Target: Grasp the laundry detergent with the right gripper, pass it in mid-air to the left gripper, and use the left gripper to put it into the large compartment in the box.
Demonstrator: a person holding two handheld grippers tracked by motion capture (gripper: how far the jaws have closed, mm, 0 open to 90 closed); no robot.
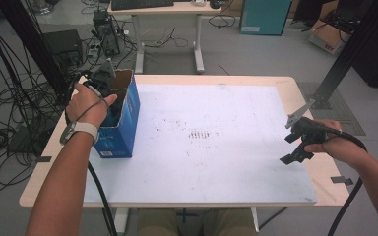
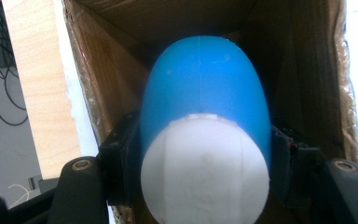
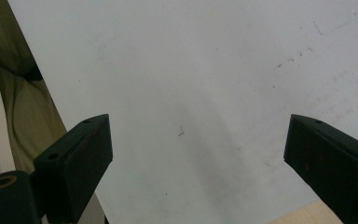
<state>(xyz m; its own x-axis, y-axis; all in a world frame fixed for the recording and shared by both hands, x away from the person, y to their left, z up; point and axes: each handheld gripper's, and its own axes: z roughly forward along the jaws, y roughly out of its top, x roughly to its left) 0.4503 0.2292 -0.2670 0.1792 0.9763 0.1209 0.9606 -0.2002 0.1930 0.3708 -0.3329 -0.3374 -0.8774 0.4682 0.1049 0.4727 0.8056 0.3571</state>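
Blue egg-shaped plastic bottle with a white round cap (image 2: 204, 107) is sitting clamped between the two black jaws of my left gripper (image 2: 200, 154), whose pads are pressing on its sides just above the cap. I am holding it inside the open-topped blue cardboard box with brown inner walls (image 2: 121, 70), its blue end pointing deeper into the box and the white cap facing back toward my hand.

In the high view my left gripper (image 1: 103, 81) is dipping into the top of that box (image 1: 128, 115), which is standing upright on the left part of the white board covering the wooden table (image 1: 226, 142), near the board's left edge.

My right gripper (image 1: 295, 142) is hovering well apart from the box, over the far right edge of the same board. Its jaws are standing wide apart with nothing between them, and in the right gripper view (image 3: 200, 154) they are framing bare white board (image 3: 191, 70) with a few faint scuff marks.
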